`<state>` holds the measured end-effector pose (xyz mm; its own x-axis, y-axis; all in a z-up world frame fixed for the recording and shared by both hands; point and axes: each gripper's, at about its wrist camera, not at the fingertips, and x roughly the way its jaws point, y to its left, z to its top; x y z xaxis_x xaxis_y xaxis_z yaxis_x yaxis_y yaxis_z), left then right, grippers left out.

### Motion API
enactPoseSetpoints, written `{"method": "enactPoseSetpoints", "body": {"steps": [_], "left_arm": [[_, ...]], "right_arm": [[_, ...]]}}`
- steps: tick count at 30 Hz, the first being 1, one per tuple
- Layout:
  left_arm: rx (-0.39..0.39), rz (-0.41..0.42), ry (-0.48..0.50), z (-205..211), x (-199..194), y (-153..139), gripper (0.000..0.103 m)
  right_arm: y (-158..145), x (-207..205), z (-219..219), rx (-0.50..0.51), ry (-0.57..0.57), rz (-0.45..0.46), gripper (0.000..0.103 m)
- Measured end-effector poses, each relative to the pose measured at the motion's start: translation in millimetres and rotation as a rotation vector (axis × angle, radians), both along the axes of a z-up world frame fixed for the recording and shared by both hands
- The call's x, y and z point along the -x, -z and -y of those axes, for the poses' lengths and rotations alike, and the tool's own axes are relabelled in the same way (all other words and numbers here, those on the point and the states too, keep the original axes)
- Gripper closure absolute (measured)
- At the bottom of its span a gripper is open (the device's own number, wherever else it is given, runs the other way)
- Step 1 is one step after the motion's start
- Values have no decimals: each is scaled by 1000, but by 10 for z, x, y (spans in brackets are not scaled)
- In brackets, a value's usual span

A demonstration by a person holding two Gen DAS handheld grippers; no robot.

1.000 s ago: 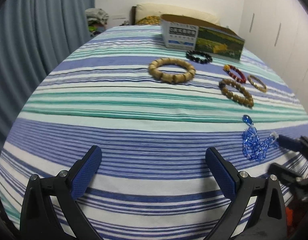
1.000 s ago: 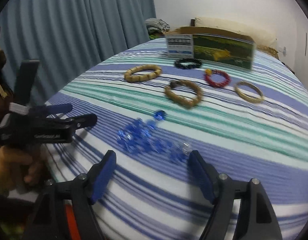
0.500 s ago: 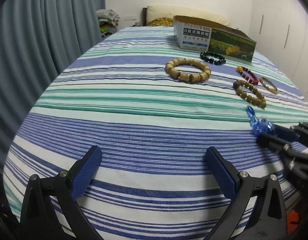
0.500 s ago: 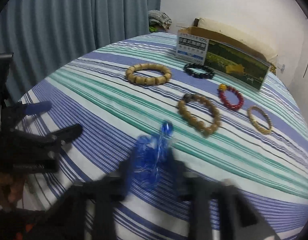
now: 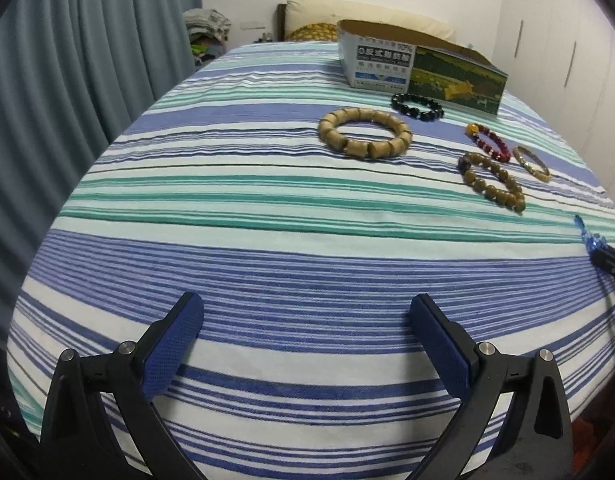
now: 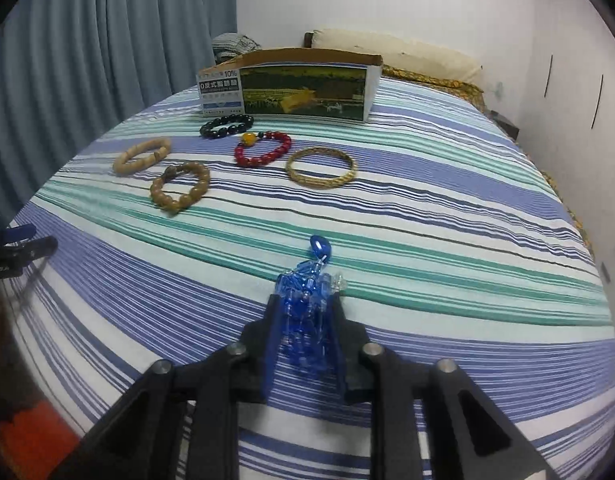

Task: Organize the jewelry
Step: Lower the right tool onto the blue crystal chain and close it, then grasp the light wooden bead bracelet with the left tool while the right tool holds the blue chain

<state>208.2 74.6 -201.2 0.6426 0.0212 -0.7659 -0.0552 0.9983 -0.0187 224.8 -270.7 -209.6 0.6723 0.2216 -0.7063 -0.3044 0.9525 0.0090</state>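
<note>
Now the right hand-held gripper [image 6: 303, 312], pinching the blue bead string [image 6: 305, 300], should keep firm toward the far box [image 6: 303, 80]; the left hand-held gripper [image 5: 307, 324] is spread.

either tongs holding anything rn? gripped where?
Right tongs are shut on the blue bead jewelry, pinched across the bunched middle; a teardrop bead sticks out ahead. Left tongs are open, holding nothing.

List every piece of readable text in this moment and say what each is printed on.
"10%": top of the white end panel of the cardboard box.
"0反式脂肪酸": dark band on the same panel, read with some doubt.
Smaller lines below the band: too blurred to read.
Partial white lettering on the left hand-held gripper: unreadable.
</note>
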Motion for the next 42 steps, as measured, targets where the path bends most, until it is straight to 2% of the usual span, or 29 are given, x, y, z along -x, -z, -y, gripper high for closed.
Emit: {"method": "enactPoseSetpoints", "body": {"steps": [1, 2, 7, 11, 14, 16, 17, 19, 22, 25, 29, 31, 34, 38, 41, 42], "left_arm": [[4, -3, 9, 23, -6, -6, 0], [5, -4, 14, 38, -6, -9, 0], [-13, -15, 29, 112, 10, -4, 0], [-14, -17, 31, 115, -3, -1, 0], [-20, -23, 38, 121, -38, 1, 0], [-17, -30, 39, 120, -67, -2, 0], [-17, -32, 41, 119, -74, -3, 0], [-18, -35, 44, 126, -85, -2, 0], [-8, -36, 46, 115, -109, -15, 0], [47, -30, 45, 53, -231, -88, 0], [156, 37, 30, -110, -604, -341, 0], [170, 36, 23, -165, -858, -388, 0], [124, -21, 17, -183, -1299, -318, 0], [-17, -134, 43, -72, -1739, -35, 1], [-32, -122, 54, -25, -1757, 19, 1], [-24, -111, 57, -11, -1731, 15, 8]], "right_arm": [[4, 6, 30, -4, -12, 2, 46], [14, 12, 51, -8, -17, 4, 36], [63, 84, 47, -37, 5, 39, 35], [67, 87, -52, 17, 33, 39, 33], [63, 42, -77, 15, 53, 26, 33], [61, 30, -67, 14, 69, 25, 41], [60, 27, -69, 17, 76, 29, 58], [46, 18, -66, 16, 75, 36, 84], [52, -9, -33, -4, 77, 34, 84], [64, 3, -67, 17, 71, 51, 84], [68, 14, -102, 41, 69, 63, 84], [70, 17, -103, 41, 72, 66, 84], [74, 26, -111, 46, 76, 75, 84], [75, 41, -122, 52, 78, 82, 84], [75, 36, -102, 37, 78, 78, 84], [75, 34, -99, 33, 78, 78, 84]]}}
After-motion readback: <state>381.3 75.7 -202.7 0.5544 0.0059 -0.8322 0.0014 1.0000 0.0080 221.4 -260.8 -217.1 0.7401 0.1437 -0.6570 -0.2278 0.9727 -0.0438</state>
